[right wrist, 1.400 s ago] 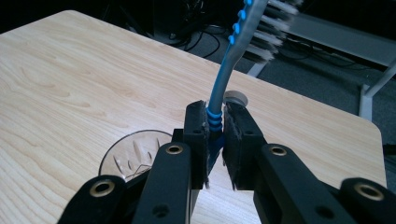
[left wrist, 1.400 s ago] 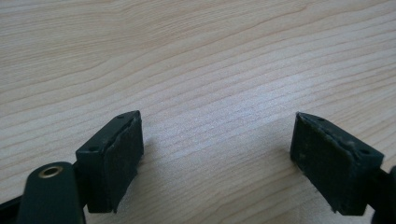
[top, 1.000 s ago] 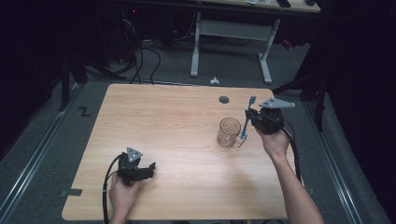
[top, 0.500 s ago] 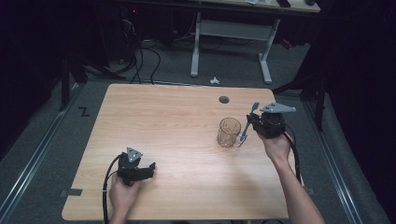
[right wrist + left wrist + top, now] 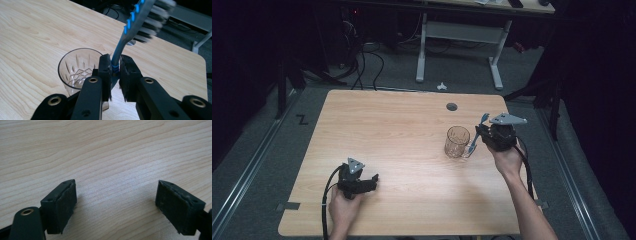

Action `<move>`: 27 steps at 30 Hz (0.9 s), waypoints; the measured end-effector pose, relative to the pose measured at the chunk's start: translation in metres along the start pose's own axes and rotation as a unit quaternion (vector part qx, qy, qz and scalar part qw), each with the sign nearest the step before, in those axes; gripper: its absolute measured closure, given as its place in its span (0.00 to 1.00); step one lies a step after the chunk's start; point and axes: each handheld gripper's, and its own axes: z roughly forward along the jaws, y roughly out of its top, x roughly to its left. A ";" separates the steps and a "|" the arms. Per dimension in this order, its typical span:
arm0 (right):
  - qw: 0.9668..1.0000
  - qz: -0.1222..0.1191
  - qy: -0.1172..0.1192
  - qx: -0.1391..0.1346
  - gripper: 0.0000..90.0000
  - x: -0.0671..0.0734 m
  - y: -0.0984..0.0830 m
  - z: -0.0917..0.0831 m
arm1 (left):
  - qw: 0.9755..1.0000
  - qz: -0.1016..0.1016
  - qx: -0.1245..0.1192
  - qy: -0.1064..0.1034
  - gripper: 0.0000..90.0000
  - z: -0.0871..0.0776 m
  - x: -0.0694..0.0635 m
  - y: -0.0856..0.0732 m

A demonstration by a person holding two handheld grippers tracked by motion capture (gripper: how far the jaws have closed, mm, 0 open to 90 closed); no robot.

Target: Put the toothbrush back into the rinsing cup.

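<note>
Fingers of my right gripper [image 5: 477, 137] are pinched tight on the blue toothbrush [image 5: 475, 136], and in the high view I see that gripper near the right edge of the tabletop [image 5: 402, 130], just beside the clear drinking glass [image 5: 457, 141]. From up there the toothbrush runs slanted, its bristle end up and away from me, its lower end down beside the glass on the side nearest my right hand [image 5: 507, 162]; I cannot tell whether it touches the glass. My left gripper [image 5: 371, 181] sits low at the near left part of the tabletop, well apart from the glass, with my left hand [image 5: 343, 202] behind it.

From the left gripper view, I look straight down on bare wood grain. Its two black fingers [image 5: 61, 206] stand wide apart, with nothing between them but tabletop.

From the right gripper view, I see the two black fingers [image 5: 105, 72] closed on the toothbrush [image 5: 130, 25] at the narrow neck of its handle. Its head rises up and to the right, bristles facing right and blurred by nearness. The cut-pattern glass [image 5: 77, 70] stands upright on the tabletop just left of and beyond the fingers, its rim close against the left one. A round hole [image 5: 131, 43] in the tabletop shows behind the handle.
</note>
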 end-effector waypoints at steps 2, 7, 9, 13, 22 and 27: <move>1.000 0.001 0.001 0.001 0.89 0.000 -0.001 0.000 | 1.000 0.000 0.000 0.000 0.20 0.000 0.000 0.000; 1.000 0.000 0.004 0.002 0.89 0.001 -0.002 0.000 | 1.000 0.000 0.000 0.000 0.20 0.000 0.000 0.000; 1.000 0.001 0.004 0.003 0.89 0.002 -0.003 0.000 | 1.000 0.000 0.000 0.000 0.20 0.000 0.000 0.000; 1.000 -0.001 0.005 0.004 0.89 0.002 -0.004 0.001 | 1.000 0.000 0.000 0.000 0.20 0.000 0.000 0.000; 1.000 -0.012 -0.002 0.006 0.88 0.006 -0.006 0.002 | 1.000 0.000 0.000 0.000 0.20 0.000 0.000 0.000; 1.000 -0.015 -0.004 0.007 0.89 0.007 -0.007 0.002 | 1.000 0.000 0.000 0.000 0.20 0.000 0.000 0.000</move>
